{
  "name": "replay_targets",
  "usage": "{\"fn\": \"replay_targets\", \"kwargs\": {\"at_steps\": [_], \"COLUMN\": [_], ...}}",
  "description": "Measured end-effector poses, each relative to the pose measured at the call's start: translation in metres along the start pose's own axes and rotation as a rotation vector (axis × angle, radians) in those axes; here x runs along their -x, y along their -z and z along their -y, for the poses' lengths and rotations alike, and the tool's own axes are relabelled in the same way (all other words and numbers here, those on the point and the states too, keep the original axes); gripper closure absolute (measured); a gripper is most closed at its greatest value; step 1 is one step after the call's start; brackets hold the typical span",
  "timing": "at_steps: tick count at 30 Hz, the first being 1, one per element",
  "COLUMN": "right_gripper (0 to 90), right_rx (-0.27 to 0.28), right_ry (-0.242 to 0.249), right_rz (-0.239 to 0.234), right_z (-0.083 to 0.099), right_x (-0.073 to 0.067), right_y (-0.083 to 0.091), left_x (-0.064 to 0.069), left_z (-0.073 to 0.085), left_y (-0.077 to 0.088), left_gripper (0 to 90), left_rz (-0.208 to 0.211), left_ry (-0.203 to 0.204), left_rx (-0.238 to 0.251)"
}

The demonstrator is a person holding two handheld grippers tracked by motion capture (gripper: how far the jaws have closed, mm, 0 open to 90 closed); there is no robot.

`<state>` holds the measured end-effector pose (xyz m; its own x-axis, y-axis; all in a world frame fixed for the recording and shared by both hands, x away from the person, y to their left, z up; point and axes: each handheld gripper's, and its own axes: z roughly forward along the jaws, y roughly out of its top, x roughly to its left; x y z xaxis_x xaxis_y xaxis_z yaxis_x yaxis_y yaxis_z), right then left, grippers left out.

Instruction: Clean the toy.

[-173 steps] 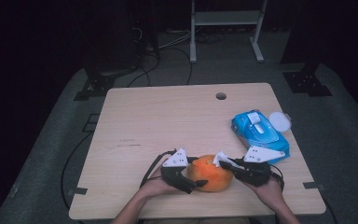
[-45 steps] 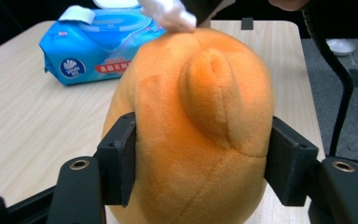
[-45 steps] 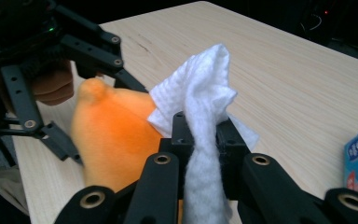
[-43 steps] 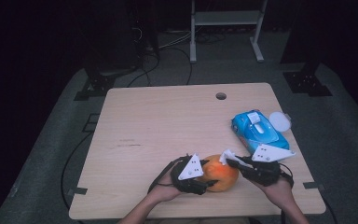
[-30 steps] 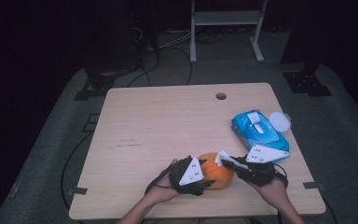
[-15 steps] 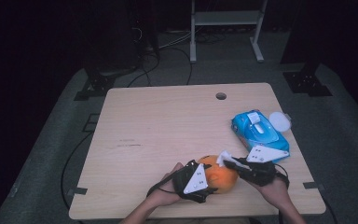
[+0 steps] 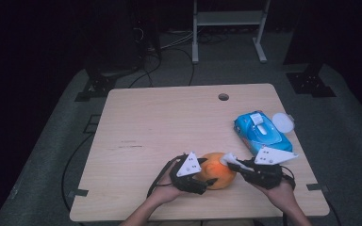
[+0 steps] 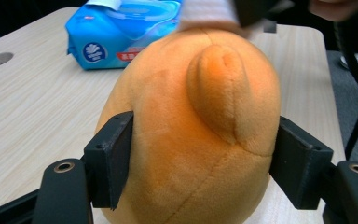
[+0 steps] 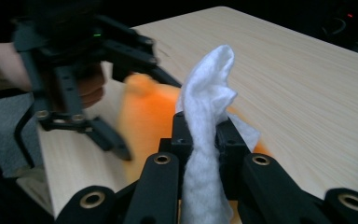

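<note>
An orange plush toy (image 7: pixel 219 173) lies near the table's front edge. My left gripper (image 7: pixel 206 181) holds it from the left. In the left gripper view the two black pads (image 8: pixel 111 158) press on both sides of the toy (image 8: pixel 191 135). These jaws have just been opening a little, with the toy still between them. My right gripper (image 7: pixel 231 163) comes in from the right, shut on a white wipe (image 9: pixel 207 116). The wipe (image 7: pixel 227 158) rests on the toy's upper right side.
A blue pack of wet wipes (image 7: pixel 263 133) lies at the right edge of the table (image 7: pixel 169 122), with a round white lid (image 7: pixel 283 123) beside it. There is a cable hole (image 7: pixel 223 97) at the back. Cables run over the dark floor behind.
Since the oldest frame my left gripper has tipped so that its plate stands more upright, and it has shifted slightly along the toy. The right gripper and the wipe stay at the toy.
</note>
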<state>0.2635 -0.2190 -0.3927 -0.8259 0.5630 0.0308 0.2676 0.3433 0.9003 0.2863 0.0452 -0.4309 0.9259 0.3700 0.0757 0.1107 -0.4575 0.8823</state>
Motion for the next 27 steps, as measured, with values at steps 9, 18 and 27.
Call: {"fn": "replay_targets", "kwargs": {"at_steps": [9, 18, 27], "right_gripper": [80.2, 79.9, 80.3], "right_rx": [-0.048, -0.021, 0.009], "right_ry": [-0.038, 0.035, 0.012], "right_rz": [0.07, -0.057, -0.068], "right_z": [0.012, -0.004, -0.005], "right_x": [0.018, -0.015, -0.016], "right_y": [0.0, -0.014, -0.014], "left_x": [-0.015, 0.0, 0.014], "left_z": [0.004, 0.002, 0.001], "left_y": [0.005, -0.003, -0.012], "left_gripper": [27.4, 23.3, 27.7], "left_rz": [0.006, -0.006, -0.065], "left_ry": [0.129, 0.063, -0.071], "left_rx": [0.029, 0.001, -0.027]}}
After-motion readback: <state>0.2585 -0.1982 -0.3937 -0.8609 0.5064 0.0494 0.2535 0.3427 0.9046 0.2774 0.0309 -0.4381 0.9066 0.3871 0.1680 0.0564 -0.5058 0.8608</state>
